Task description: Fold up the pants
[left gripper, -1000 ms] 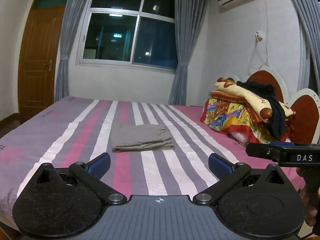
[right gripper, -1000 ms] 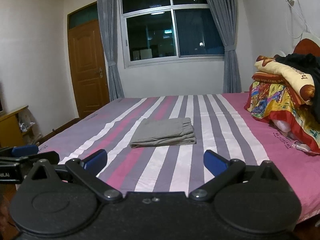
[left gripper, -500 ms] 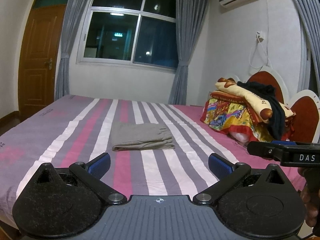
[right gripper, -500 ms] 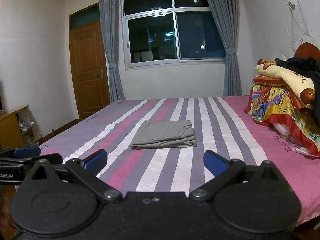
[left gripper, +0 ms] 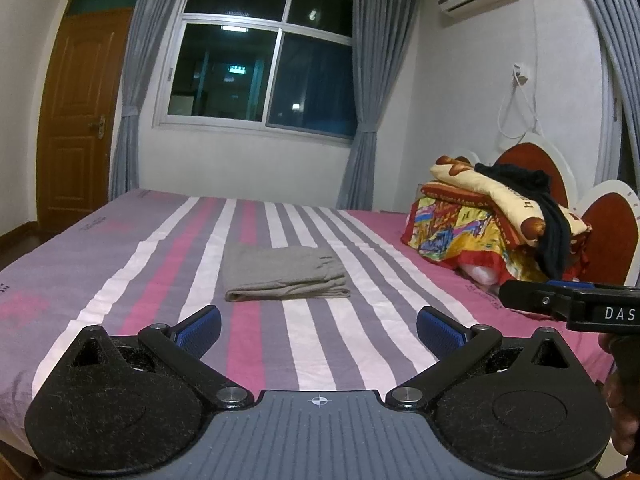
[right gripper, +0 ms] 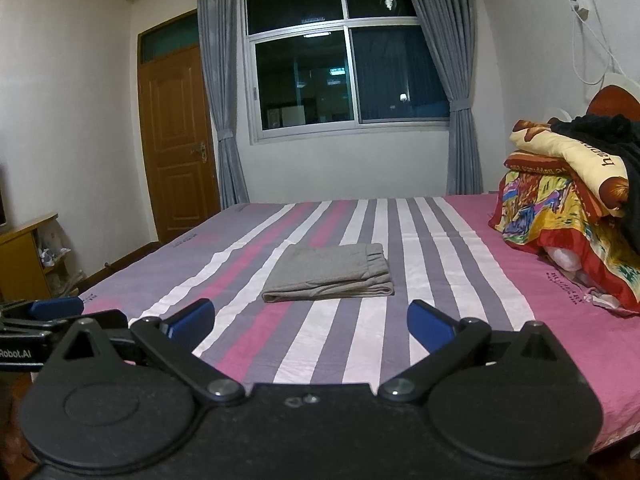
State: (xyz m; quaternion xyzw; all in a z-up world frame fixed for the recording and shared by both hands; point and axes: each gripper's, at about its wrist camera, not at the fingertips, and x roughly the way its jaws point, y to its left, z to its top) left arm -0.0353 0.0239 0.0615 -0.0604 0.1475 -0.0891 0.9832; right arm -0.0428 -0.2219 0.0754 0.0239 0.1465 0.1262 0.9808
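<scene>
- Two grippers hang side by side at the near edge of the bed, both level and pointing across the mattress toward the window.
- Left gripper: its jaws are spread wide, the blue pads well apart with nothing between them. It sits above the near edge of the striped sheet, touching nothing.
- Right gripper: jaws likewise spread wide and empty, blue pads angled outward, held over the same near edge.
- From the left wrist view the right gripper shows at the right margin as a black bar with white lettering, and part of a hand shows beneath it at the frame's edge.
- From the right wrist view the left gripper shows at the left margin, beside and slightly lower in the frame.
- Pants, grey, lie folded into a flat rectangle in the middle of the bed, well ahead of both grippers and touched by neither; the same folded pants sit centred between the right gripper's pads in its view, with the thick folded edge facing the cameras.
- Off to the right, near the headboard, a pile of colourful blankets rests with a black garment draped on top, well apart from the pants.
- On the far left wall stands a brown door.
</scene>
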